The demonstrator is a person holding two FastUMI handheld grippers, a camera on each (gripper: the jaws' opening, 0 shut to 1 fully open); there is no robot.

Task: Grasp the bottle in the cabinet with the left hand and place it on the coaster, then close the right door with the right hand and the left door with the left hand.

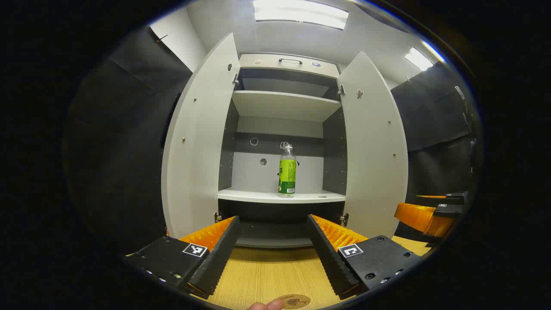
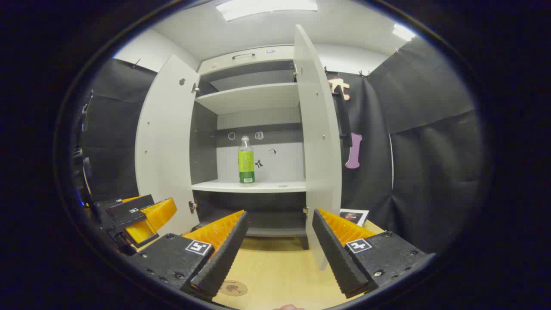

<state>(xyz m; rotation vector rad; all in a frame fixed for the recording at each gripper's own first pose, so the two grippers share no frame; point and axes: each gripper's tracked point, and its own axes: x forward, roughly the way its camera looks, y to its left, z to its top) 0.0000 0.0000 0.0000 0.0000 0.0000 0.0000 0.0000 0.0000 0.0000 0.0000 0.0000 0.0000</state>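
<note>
A clear bottle with a green label stands upright on the cabinet's middle shelf. Both doors are swung wide: the left door and the right door. My left gripper is open, well short of the cabinet, with the bottle in line between its fingers. My right gripper is open too, close to the right door's edge. The round brown coaster lies on the wooden table just below the fingers.
The wooden table runs up to the cabinet's foot. The right gripper shows at the right edge of the left gripper view; the left gripper shows at the left of the right gripper view. A card lies right of the cabinet.
</note>
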